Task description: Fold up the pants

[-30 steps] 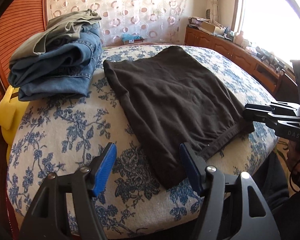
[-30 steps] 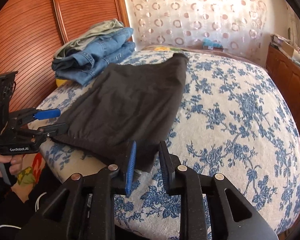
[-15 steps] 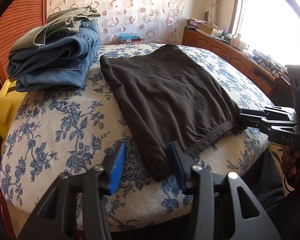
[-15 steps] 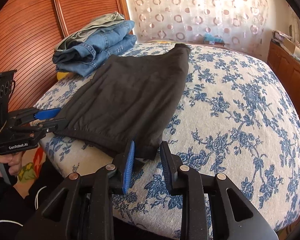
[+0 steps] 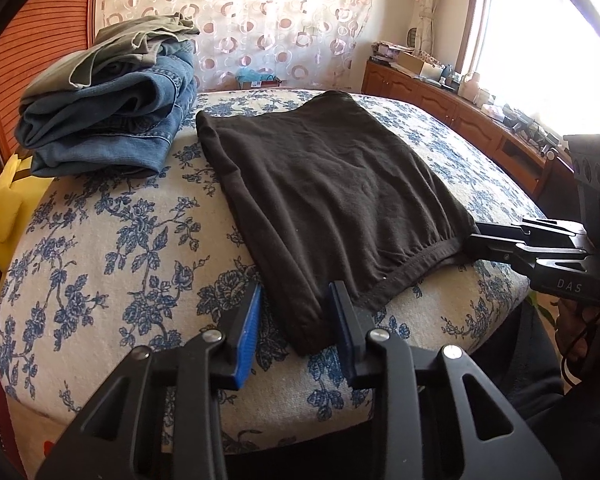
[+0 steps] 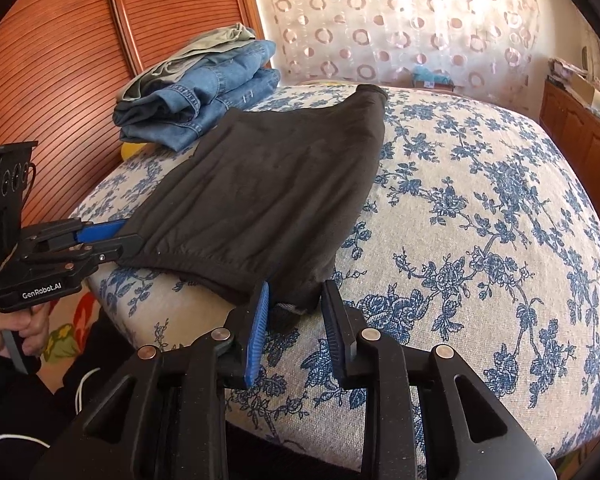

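Note:
Folded black pants (image 5: 332, 184) lie flat on the flowered bed (image 5: 120, 240), waistband toward me. My left gripper (image 5: 295, 292) straddles the near left corner of the waistband. Its jaws are closing, and a sliver of bedcover still shows beside the left pad (image 5: 248, 332). At the other corner my right gripper (image 6: 296, 286) is shut on a bunched lump of the black pants (image 6: 268, 184). From the side, the right gripper (image 5: 470, 240) shows its tips at the hem, and the left gripper (image 6: 132, 236) shows at the far corner.
A stack of folded jeans (image 5: 108, 120) with an olive garment on top sits at the back left of the bed. A yellow object (image 5: 8, 200) pokes out beside the stack. A slatted wooden panel (image 6: 60, 60) stands on the left, and a wooden sideboard (image 5: 440, 96) runs under the window.
The left jaws have narrowed from wide apart to close around the waistband corner. The right gripper keeps its hold on the other corner. The pants have not shifted noticeably.

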{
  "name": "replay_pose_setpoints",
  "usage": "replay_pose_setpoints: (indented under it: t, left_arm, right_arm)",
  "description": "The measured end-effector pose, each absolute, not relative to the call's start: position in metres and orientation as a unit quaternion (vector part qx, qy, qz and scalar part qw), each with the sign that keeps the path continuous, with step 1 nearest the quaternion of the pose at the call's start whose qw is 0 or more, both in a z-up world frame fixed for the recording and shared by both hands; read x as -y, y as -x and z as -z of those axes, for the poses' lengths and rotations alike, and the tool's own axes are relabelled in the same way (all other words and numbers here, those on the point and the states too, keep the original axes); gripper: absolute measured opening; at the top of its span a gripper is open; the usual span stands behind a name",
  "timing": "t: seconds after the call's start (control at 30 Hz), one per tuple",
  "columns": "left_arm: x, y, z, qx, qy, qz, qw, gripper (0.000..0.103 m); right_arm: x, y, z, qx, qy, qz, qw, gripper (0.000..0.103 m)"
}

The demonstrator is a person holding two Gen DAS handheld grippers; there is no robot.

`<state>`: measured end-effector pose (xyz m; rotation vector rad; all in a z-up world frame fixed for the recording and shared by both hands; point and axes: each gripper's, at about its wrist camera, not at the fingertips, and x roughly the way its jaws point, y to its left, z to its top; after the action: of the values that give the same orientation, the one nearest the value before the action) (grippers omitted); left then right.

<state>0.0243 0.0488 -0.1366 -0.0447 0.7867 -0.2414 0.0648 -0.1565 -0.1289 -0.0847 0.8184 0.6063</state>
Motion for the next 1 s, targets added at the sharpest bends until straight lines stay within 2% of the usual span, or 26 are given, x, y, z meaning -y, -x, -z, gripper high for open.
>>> replay_pose_setpoints:
  t: [0.2,0.3,0.4,0.5,0.73,1.0]
  left_arm:
    - [-0.049,-0.021,0.137,-0.377,0.026,0.113,0.919,0.031]
    - [-0.048,-0.022,0.137,-0.379,0.024,0.112,0.918,0.030]
    - [-0.046,-0.021,0.136,-0.380,0.029,0.119,0.917,0.020]
    - [-0.044,-0.021,0.136,-0.378,0.028,0.123,0.917,0.015]
    - [-0.043,-0.019,0.134,-0.382,0.030,0.133,0.914,0.009]
    - [-0.045,-0.006,0.130,-0.388,0.033,0.143,0.910,0.008]
  right_arm:
    - [0.156,-0.065,0.129,-0.390,0.037,-0.299,0.870,0.013]
    - [0.157,-0.064,0.129,-0.388,0.037,-0.300,0.871,0.010]
    - [0.158,-0.064,0.129,-0.387,0.033,-0.302,0.871,0.009]
    - [0.158,-0.062,0.128,-0.385,0.037,-0.302,0.871,0.008]
    - [0.160,-0.058,0.127,-0.385,0.033,-0.308,0.869,0.007]
    - [0.165,-0.045,0.122,-0.384,0.032,-0.322,0.865,0.005]
